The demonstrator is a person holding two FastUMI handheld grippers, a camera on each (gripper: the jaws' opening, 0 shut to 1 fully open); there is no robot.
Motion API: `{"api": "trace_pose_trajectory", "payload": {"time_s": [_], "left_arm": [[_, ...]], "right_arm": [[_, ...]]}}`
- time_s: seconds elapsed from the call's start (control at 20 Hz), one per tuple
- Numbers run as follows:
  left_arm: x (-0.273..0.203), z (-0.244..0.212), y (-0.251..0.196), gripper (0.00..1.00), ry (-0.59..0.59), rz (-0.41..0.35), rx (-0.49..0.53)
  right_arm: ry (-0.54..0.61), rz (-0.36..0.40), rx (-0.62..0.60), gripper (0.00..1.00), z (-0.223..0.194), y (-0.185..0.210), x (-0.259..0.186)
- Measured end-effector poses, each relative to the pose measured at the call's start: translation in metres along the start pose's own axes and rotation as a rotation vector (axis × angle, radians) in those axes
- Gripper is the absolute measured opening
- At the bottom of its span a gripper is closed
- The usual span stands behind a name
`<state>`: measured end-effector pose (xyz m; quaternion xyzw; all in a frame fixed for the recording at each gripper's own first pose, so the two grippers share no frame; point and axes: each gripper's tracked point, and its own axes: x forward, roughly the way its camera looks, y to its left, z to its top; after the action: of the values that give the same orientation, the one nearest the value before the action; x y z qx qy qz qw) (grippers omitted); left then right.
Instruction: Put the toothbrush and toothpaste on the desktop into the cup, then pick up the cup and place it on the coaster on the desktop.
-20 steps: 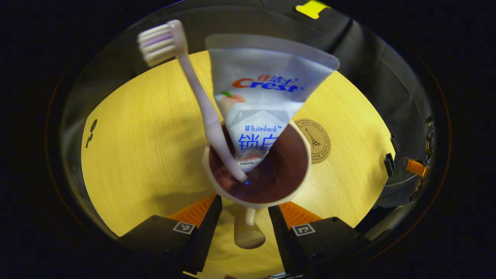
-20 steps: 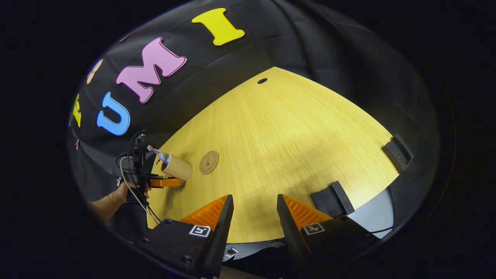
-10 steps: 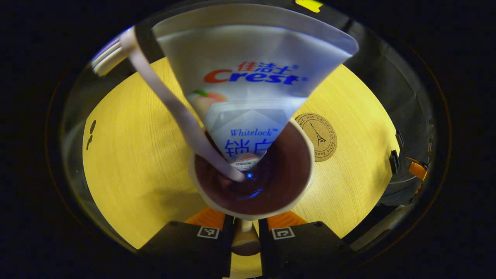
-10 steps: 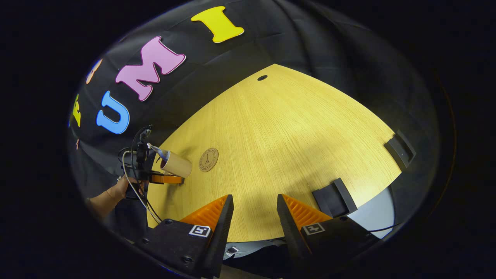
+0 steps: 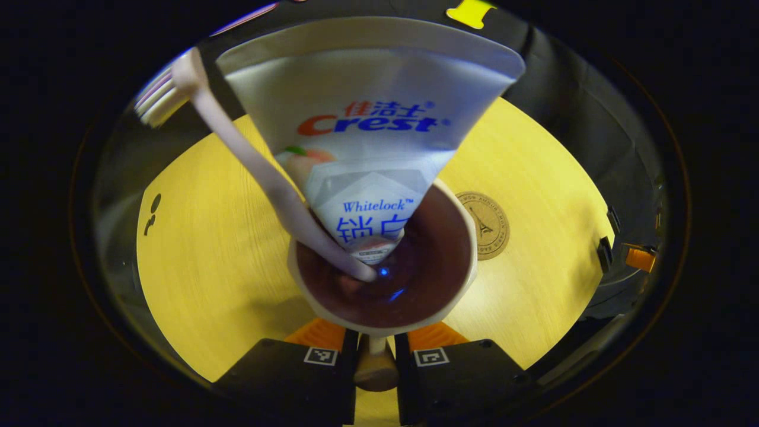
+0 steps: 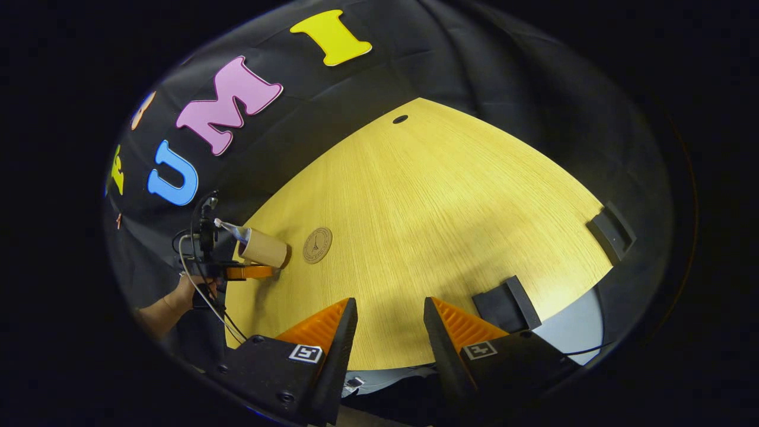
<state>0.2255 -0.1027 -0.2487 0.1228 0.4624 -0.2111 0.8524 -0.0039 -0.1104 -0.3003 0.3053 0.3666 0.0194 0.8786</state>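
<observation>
A cream cup point(image 5: 468, 261) with a dark inside holds a pale toothbrush point(image 5: 255, 166) and a white toothpaste tube point(image 5: 367, 118), both leaning out over its rim. My left gripper point(image 5: 375, 356) is shut on the cup's handle point(image 5: 375, 370). A round cork coaster point(image 5: 485, 224) lies on the table just right of the cup. In the right gripper view the cup point(image 6: 264, 249) sits at the table's far left edge beside the coaster point(image 6: 317, 245), with the left gripper point(image 6: 243, 272) under it. My right gripper point(image 6: 388, 320) is open over the near table edge, holding nothing.
The yellow wooden table point(image 6: 445, 207) has a small hole point(image 6: 400, 119) at its far end. Two black blocks point(image 6: 505, 305) point(image 6: 611, 232) sit on its right edge. A person's hand point(image 6: 190, 290) holds the left gripper, with cables trailing.
The left fingers went from open beside the cup's handle to shut on it, and that camera moved closer to the cup. The cup shifted slightly. The right gripper stayed still.
</observation>
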Motion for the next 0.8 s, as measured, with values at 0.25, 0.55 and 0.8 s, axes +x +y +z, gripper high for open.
{"api": "trace_pose_trajectory", "payload": {"time_s": [0.25,0.55,0.8], "left_arm": [[-0.001,0.022,-0.046,0.32,-0.021,-0.055,0.053],[0.018,0.036,-0.092,0.32,0.004,-0.077,0.134],[0.029,0.036,-0.103,0.32,0.027,-0.054,0.172]], "right_arm": [[0.002,0.01,-0.004,0.7,0.0,-0.002,-0.001],[-0.01,0.001,0.017,0.7,0.005,-0.017,-0.008],[-0.022,-0.007,0.037,0.7,0.01,-0.03,-0.014]]}}
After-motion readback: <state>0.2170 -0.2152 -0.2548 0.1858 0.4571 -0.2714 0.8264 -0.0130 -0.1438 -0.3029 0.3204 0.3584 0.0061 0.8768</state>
